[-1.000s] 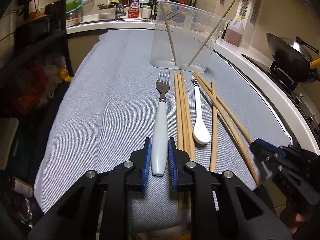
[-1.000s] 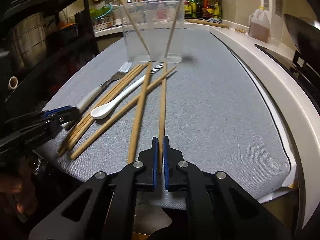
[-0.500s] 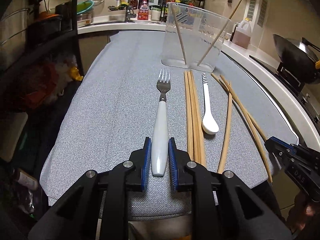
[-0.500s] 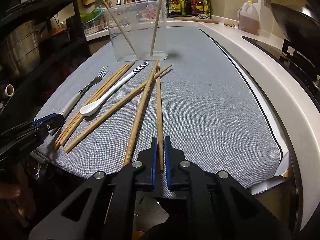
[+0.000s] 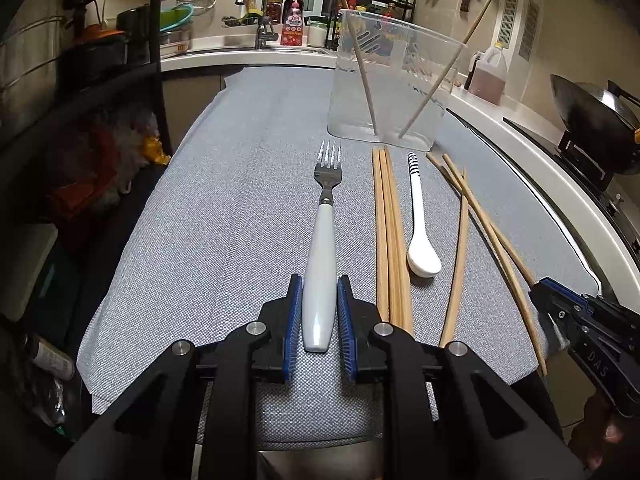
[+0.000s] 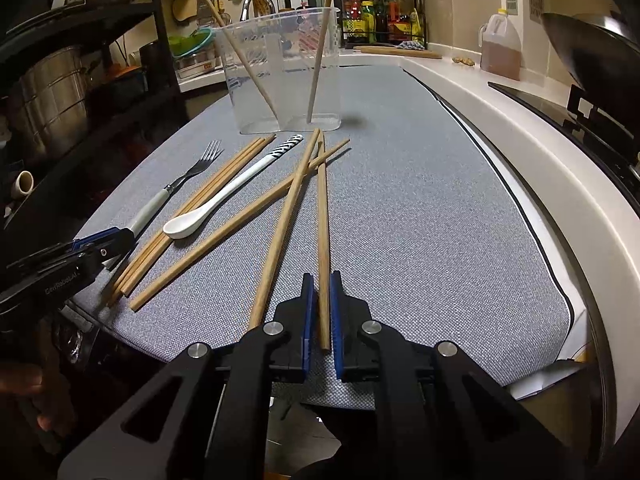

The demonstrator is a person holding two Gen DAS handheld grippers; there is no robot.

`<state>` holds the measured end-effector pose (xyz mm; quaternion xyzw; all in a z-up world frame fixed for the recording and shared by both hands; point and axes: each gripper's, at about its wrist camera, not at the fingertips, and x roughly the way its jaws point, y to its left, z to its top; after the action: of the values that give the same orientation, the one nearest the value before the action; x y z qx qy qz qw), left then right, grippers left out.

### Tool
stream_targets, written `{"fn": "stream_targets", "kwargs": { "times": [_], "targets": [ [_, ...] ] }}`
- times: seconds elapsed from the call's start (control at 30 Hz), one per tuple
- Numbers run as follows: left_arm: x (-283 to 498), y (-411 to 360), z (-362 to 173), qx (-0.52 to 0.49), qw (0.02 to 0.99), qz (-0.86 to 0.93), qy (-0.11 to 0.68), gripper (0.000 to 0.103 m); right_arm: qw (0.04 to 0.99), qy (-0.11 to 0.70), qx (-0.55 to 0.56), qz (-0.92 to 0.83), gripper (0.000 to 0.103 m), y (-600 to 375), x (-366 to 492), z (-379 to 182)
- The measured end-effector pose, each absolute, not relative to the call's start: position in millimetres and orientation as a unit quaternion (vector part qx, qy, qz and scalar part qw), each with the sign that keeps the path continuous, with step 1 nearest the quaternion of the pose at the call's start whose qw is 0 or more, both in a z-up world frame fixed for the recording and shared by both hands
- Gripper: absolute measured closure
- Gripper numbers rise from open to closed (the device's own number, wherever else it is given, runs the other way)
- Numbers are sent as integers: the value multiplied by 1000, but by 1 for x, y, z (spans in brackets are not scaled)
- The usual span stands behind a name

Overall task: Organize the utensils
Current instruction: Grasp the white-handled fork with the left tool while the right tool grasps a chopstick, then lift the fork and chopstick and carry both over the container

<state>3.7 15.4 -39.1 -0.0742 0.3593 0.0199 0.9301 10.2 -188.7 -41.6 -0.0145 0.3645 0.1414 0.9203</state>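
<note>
A white-handled fork (image 5: 320, 240) lies on the grey mat (image 5: 224, 240), and my left gripper (image 5: 319, 280) is shut on the end of its handle. To its right lie a bundle of wooden chopsticks (image 5: 388, 232), a white spoon (image 5: 420, 232) and more crossed chopsticks (image 5: 480, 220). My right gripper (image 6: 321, 278) is shut on the near end of one chopstick (image 6: 323, 208), whose far tip rests across the others. A clear plastic container (image 6: 280, 80) stands behind with two chopsticks leaning inside. Each gripper shows at the other view's edge: the right one (image 5: 560, 304), the left one (image 6: 108, 240).
A white counter edge (image 6: 540, 152) runs along the right, with a wok (image 5: 592, 120) and stove beyond it. A dark shelf rack with pots (image 6: 52, 96) stands on the left. The sink and bottles sit at the back. The mat's near edge (image 6: 400, 396) overhangs the front.
The left view has swung slightly, so the container now sits further right. The fork stays between the left pads and the chopstick between the right pads. The utensils on the mat have not moved.
</note>
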Motion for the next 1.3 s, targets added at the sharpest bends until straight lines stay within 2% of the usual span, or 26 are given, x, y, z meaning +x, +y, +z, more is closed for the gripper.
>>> {"fn": "stream_targets", "kwargs": {
  "times": [1.1,1.3],
  "targets": [
    [3,14,-39,-70,931,22,358,84,922,360,-27,139,97,-184,7,-42],
    [-2,17,-32,-69,934,16,351,85,922,362,-25,136,98,-187,8,-27]
  ]
}}
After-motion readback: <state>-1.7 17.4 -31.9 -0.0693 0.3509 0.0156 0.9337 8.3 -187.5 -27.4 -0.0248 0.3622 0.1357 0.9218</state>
